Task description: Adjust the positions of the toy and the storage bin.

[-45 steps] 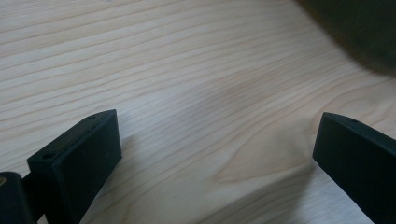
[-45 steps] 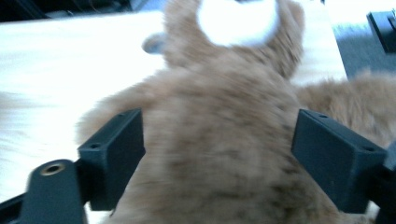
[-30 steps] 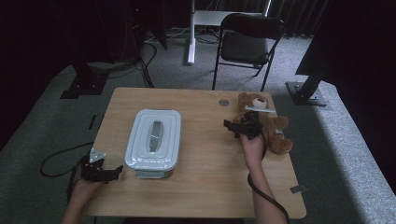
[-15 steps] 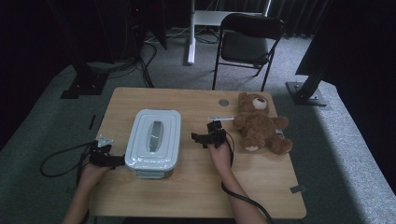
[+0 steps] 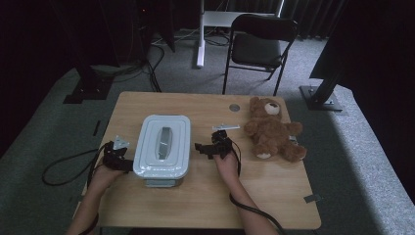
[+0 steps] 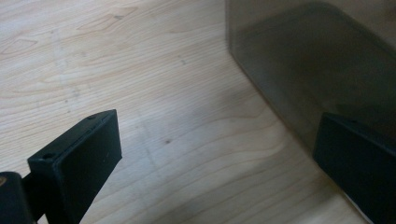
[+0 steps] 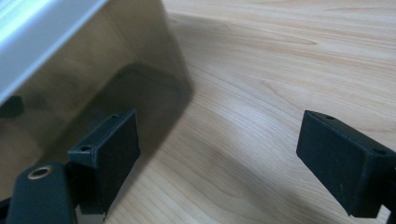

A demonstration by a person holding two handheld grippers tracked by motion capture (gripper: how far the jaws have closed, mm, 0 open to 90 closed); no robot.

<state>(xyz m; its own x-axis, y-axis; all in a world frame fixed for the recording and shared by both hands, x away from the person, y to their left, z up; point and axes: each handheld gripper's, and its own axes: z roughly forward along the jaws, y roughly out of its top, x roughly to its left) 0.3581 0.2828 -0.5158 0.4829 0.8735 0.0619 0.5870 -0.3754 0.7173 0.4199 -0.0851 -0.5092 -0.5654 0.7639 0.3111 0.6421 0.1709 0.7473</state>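
Note:
A clear box with a white lid [image 5: 163, 147] stands on the left half of the wooden table [image 5: 210, 196]. My left gripper [image 5: 120, 159] sits at the box's left side, low by the table. In the left gripper view it is open [image 6: 217, 135], with the box's cloudy wall [image 6: 317, 60] just ahead at the right jaw. My right gripper [image 5: 205, 148] is at the box's right side and points at it. The right gripper view shows it open [image 7: 219, 135], its left jaw close to the box wall [image 7: 70, 79]. A brown teddy bear [image 5: 271, 129] lies to the right.
A small round grey cap [image 5: 234, 107] is set in the table near the bear's head. A black chair [image 5: 262, 44] stands behind the table. A cable [image 5: 63, 166] loops on the floor at the left. Bare wood lies in front of the box.
My right gripper has left the teddy bear and moved left to the box's right side. My left gripper has moved in and forward to the box's left side.

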